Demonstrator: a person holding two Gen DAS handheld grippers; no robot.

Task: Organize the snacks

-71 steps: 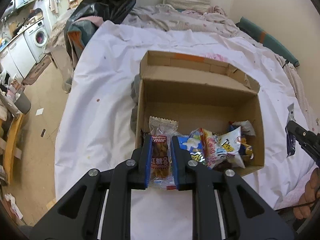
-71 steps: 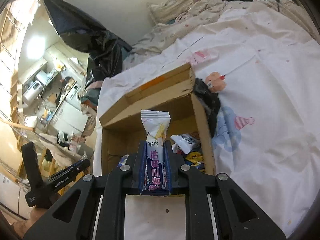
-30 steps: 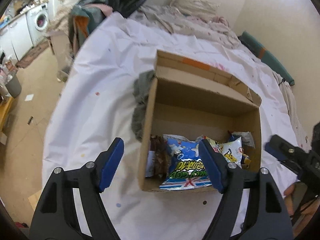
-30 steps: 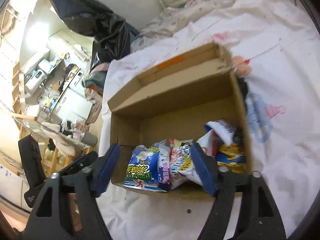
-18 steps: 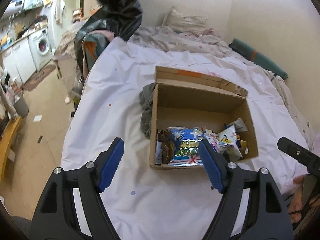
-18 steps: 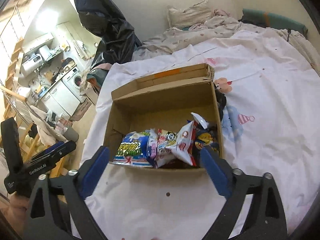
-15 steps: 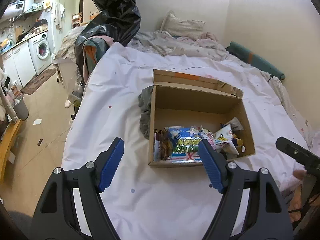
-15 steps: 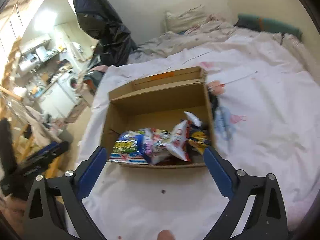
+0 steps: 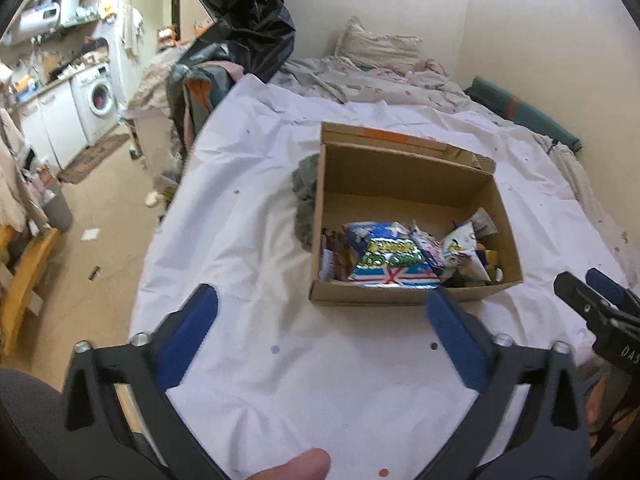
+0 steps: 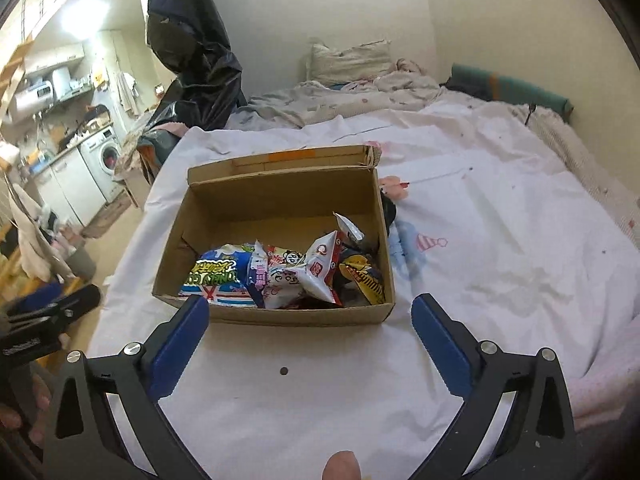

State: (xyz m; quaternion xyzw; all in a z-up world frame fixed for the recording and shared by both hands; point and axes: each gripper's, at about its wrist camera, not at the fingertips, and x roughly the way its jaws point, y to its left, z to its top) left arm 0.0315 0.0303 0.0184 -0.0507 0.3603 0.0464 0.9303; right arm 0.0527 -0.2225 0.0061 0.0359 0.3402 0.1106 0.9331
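An open cardboard box (image 9: 408, 168) stands on the white bed sheet, also in the right wrist view (image 10: 280, 192). Several snack packets lie along its near side: a blue popcorn bag (image 9: 386, 258), also in the right wrist view (image 10: 218, 276), a white and red packet (image 10: 308, 276) and a yellow one (image 10: 362, 276). My left gripper (image 9: 320, 304) is open and empty, held back in front of the box. My right gripper (image 10: 310, 312) is open and empty, just short of the box's near wall.
A grey cloth (image 9: 306, 196) lies against the box's left side. Pillows (image 10: 348, 60) and bedding lie at the far end. A black bag (image 9: 240, 12) hangs by the bed's left edge; floor and washing machine (image 9: 98, 96) lie beyond.
Both grippers let go of their snack packets into the box, opened wide and pulled back from it. The box now looks smaller and farther away.
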